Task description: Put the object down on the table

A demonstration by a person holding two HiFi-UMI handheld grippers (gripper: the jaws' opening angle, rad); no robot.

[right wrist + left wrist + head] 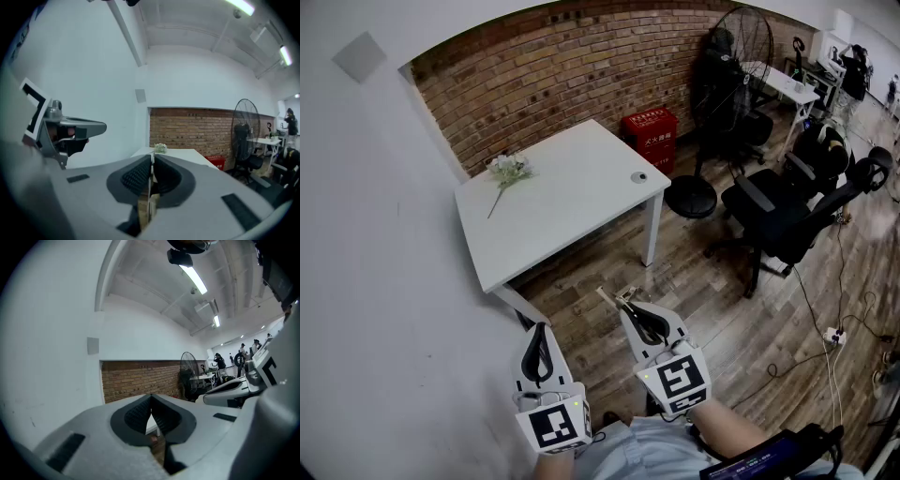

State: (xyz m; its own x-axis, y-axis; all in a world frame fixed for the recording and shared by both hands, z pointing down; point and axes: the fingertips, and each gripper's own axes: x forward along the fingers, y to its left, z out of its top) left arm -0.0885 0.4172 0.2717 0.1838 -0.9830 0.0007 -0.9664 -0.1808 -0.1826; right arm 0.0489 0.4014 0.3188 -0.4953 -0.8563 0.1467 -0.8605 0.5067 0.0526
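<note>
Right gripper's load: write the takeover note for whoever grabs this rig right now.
Right gripper: shut on a thin tan strip; one end pokes out past the jaws in the head view.
Left gripper: shut, nothing in it.
White table: ahead; both grippers hang over the floor short of it. It carries a flower sprig and a small round dark item.
Done: strip gripped.
Left: step up, lay it on a bare part of the table, open the jaws.

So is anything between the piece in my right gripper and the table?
Nothing visible. Only floor lies between the right gripper, shut on the thin pale piece, and the table. A flower sprig and a small round thing lie farther back on it.
</note>
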